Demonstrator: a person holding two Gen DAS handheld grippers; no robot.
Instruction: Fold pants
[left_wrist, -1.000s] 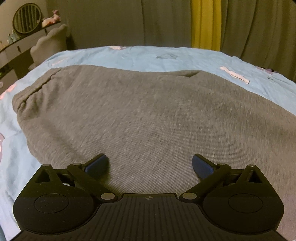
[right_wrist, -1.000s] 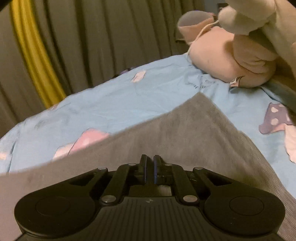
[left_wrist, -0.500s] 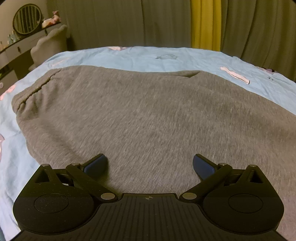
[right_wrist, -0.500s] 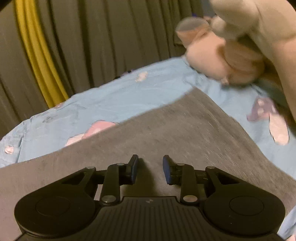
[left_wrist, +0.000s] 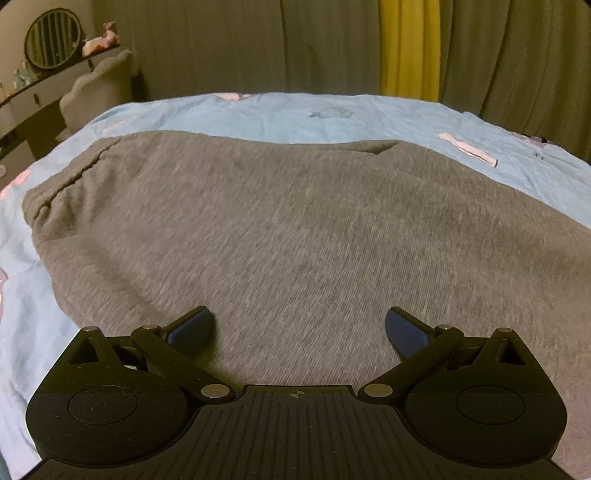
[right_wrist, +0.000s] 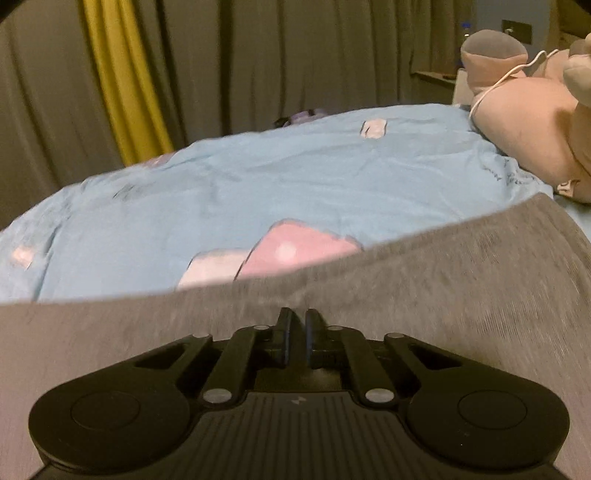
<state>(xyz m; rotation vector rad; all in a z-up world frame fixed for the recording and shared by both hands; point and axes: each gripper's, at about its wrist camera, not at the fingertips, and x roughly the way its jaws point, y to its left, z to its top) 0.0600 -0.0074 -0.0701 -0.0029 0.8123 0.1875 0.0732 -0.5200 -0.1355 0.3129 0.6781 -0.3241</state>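
Grey knit pants (left_wrist: 295, 229) lie spread on a light blue bedsheet (left_wrist: 295, 114), with the gathered waistband (left_wrist: 70, 177) at the far left. My left gripper (left_wrist: 297, 325) is open and empty, low over the middle of the pants. In the right wrist view the pants (right_wrist: 461, 295) fill the foreground with their edge running across the sheet (right_wrist: 258, 177). My right gripper (right_wrist: 295, 325) has its jaws nearly together on the grey fabric near that edge.
A pink plush toy (right_wrist: 532, 129) with a white cord lies at the bed's far right. Grey curtains with a yellow strip (left_wrist: 408, 48) hang behind the bed. A dresser with a round mirror (left_wrist: 51, 38) and a chair (left_wrist: 96, 88) stand at far left.
My right gripper opened half a second ago and has shut again on the pants, and its view has swung left, away from the plush toy. The left gripper stays open and almost still.
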